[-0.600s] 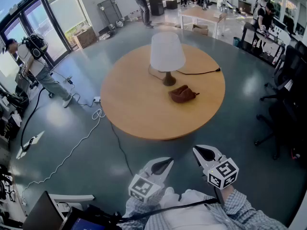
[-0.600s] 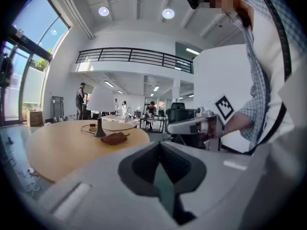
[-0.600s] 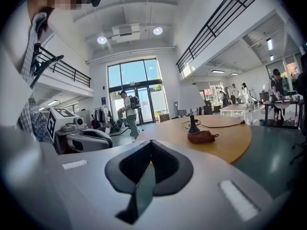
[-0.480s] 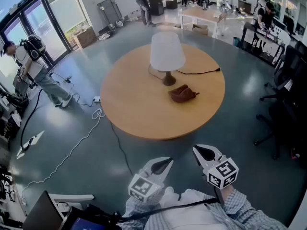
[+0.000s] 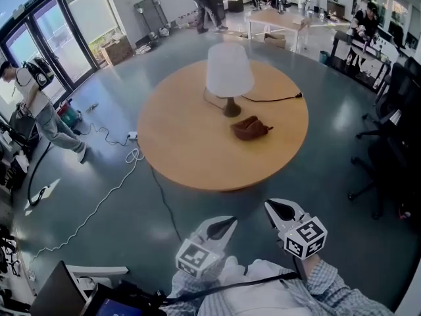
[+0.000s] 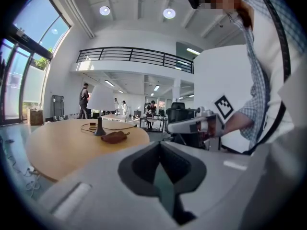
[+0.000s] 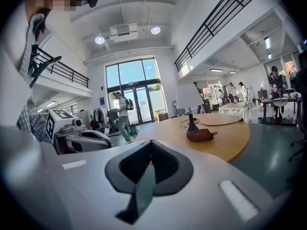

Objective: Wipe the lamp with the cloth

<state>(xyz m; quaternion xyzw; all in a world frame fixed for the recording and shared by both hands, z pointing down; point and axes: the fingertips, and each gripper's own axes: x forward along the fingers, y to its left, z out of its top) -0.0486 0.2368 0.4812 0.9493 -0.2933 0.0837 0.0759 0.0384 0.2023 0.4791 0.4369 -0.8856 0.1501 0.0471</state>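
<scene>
Wide hall with a grey-green floor [image 5: 329, 170] and tall glass doors [image 5: 59, 31] far off to the left of both claws. Ahead of the claws, well apart from them, stands a round wooden table [image 5: 191, 157]. A lamp [image 5: 229, 71] with a white shade stands upright on it. The left claw [image 5: 225, 225] and right claw [image 5: 279, 209] hang side by side short of the table, each with jaws pressed together on nothing. A brown cloth [image 5: 250, 129] lies crumpled just beside the lamp's base, on the side nearer the claws.
</scene>
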